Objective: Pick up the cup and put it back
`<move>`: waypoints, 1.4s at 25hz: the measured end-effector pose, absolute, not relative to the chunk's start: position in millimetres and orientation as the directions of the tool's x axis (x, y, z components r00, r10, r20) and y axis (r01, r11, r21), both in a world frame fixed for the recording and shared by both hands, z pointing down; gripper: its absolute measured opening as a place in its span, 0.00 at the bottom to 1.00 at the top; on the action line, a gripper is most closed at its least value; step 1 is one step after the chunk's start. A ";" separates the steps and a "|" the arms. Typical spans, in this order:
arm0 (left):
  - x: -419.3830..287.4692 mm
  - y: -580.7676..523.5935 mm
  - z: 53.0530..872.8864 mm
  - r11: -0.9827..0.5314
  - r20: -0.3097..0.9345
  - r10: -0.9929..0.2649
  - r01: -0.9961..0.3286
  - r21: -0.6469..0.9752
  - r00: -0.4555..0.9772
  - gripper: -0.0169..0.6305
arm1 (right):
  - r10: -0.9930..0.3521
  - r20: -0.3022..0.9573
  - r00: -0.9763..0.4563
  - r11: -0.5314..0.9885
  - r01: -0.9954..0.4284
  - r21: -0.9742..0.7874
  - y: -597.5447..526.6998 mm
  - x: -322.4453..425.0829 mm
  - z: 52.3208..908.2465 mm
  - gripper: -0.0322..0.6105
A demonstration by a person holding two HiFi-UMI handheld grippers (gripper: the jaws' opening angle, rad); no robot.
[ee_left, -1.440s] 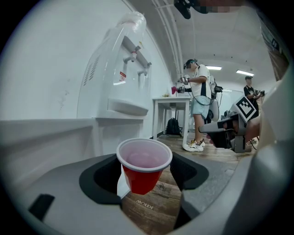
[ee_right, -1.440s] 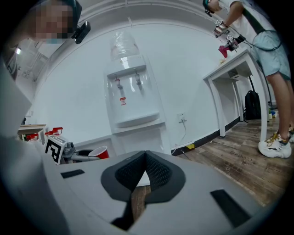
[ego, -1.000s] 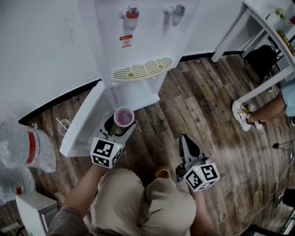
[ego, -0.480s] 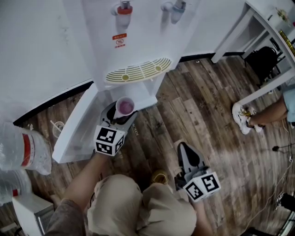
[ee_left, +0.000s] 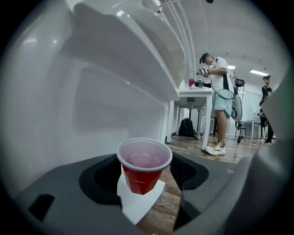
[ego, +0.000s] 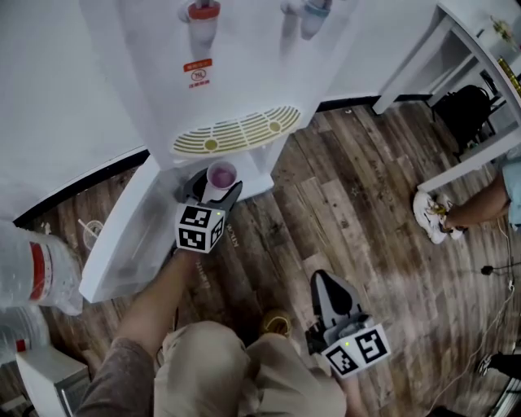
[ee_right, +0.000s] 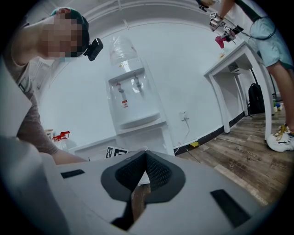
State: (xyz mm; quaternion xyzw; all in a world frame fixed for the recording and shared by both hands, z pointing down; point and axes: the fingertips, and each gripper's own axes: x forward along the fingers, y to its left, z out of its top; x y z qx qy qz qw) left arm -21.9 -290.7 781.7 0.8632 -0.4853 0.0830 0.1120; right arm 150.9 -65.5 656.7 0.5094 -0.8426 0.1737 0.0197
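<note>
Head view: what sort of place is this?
Probably an office or workroom: a white water dispenser with a spare water jug beside it, a wood-plank floor, and a white desk with a black backpack under it.

Water dispenser, white, stands directly ahead of the left gripper, with a red tap and blue tap above a slotted drip tray; its cabinet door hangs open just left of that gripper. Clear water bottle with red label, well off to its left. Well right of the right gripper, across the wood floor: white table, black backpack beneath it, a bystander's white shoe.
</note>
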 end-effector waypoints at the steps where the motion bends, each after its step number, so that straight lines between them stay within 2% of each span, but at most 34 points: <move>1: -21.8 -296.9 787.2 -0.497 0.257 -0.822 -0.861 0.110 0.508 0.54 | -0.850 0.211 -0.483 0.423 -0.864 -0.272 -64.7 151.4 656.7 0.05; 15: -27.9 -368.5 859.5 -0.378 0.313 -0.862 -0.917 0.128 0.399 0.54 | -0.822 0.233 -0.520 0.434 -0.836 -0.336 -61.9 167.3 669.4 0.05; 35: -31.1 -391.8 908.2 -0.332 0.391 -0.852 -0.937 0.109 0.348 0.54 | -0.796 0.255 -0.548 0.449 -0.819 -0.357 -64.5 167.7 680.6 0.05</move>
